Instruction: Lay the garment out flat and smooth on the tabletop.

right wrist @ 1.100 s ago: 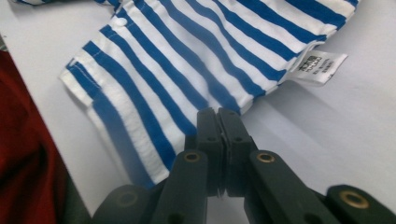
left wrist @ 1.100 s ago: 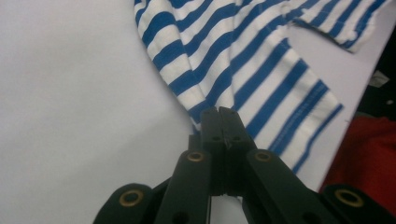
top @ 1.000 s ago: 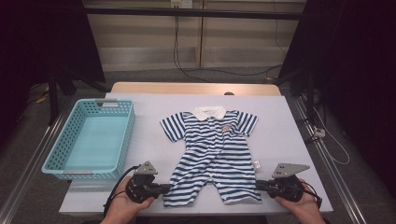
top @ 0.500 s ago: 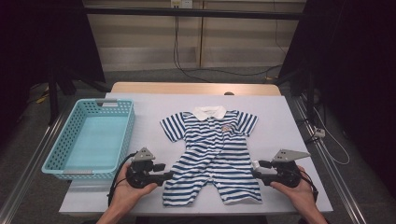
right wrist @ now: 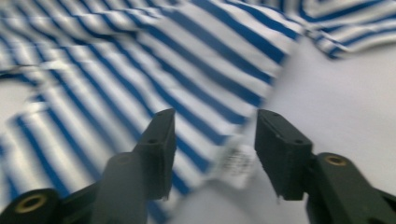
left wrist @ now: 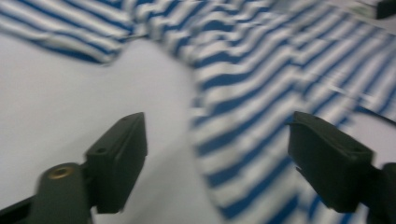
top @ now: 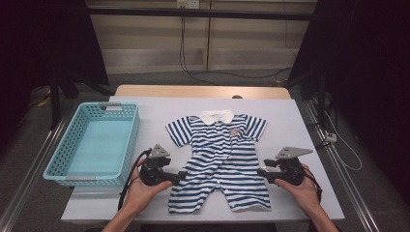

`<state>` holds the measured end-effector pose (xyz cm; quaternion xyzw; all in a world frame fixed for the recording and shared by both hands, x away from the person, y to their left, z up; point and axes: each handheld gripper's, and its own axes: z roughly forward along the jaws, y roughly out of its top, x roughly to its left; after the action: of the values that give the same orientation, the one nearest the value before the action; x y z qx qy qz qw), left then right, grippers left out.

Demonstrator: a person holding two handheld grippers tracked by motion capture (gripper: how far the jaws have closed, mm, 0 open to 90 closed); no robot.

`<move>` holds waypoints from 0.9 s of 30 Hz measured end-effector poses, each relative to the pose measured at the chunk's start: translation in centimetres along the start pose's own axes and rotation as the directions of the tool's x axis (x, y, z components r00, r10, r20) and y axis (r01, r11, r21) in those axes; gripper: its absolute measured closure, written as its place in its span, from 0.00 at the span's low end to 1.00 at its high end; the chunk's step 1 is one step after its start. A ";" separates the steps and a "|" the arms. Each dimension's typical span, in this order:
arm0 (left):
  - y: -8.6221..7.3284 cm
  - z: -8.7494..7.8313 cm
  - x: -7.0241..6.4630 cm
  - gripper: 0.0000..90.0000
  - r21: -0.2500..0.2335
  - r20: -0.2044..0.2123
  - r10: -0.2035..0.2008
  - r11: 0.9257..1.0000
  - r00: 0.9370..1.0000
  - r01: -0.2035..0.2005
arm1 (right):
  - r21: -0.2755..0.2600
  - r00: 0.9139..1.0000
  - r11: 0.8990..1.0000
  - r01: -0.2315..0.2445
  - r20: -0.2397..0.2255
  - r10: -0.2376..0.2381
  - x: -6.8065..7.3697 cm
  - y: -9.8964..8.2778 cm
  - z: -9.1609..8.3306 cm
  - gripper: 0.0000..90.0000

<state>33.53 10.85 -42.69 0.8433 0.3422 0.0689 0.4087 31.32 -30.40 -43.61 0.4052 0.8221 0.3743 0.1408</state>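
Romper (top: pixel 223 159) flat at centre of counter (top: pixel 300 121), unmoved since a second ago. Left claw (top: pixel 183 175) off lower-left hem, up at its left edge, jaws just opened, gripping nothing. Right claw (top: pixel 261 172) likewise at right edge, apart, just narrowing, side tag (right wrist: pixel 236 161) between.

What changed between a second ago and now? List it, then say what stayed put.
Both hands slid up along the sides of the striped romper, from its leg hems to about its waist. The left gripper and right gripper had their jaws opening: each now stands open at a side edge, pressing on nothing. The romper lies flat as before; the blue basket and the table have not moved.
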 end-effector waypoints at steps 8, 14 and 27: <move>-1.2 0.0 -5.2 0.61 0.008 0.239 0.118 0.992 0.964 -0.124 | -0.050 0.953 0.981 0.190 -0.230 -0.196 7.3 -0.4 -1.7 0.70; -1.5 1.2 -6.9 0.65 0.060 0.294 0.161 0.981 0.942 -0.186 | 0.005 0.924 0.964 0.265 -0.289 -0.252 9.5 -0.6 0.0 0.71; -2.2 2.0 -7.9 0.64 0.121 0.229 0.228 0.958 0.946 -0.260 | 0.051 0.911 0.946 0.320 -0.292 -0.293 10.5 -0.8 1.5 0.84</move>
<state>27.22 5.53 -44.27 0.9099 0.1933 0.0028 0.3670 25.07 -21.81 -44.46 0.2204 0.9044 0.3605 0.0599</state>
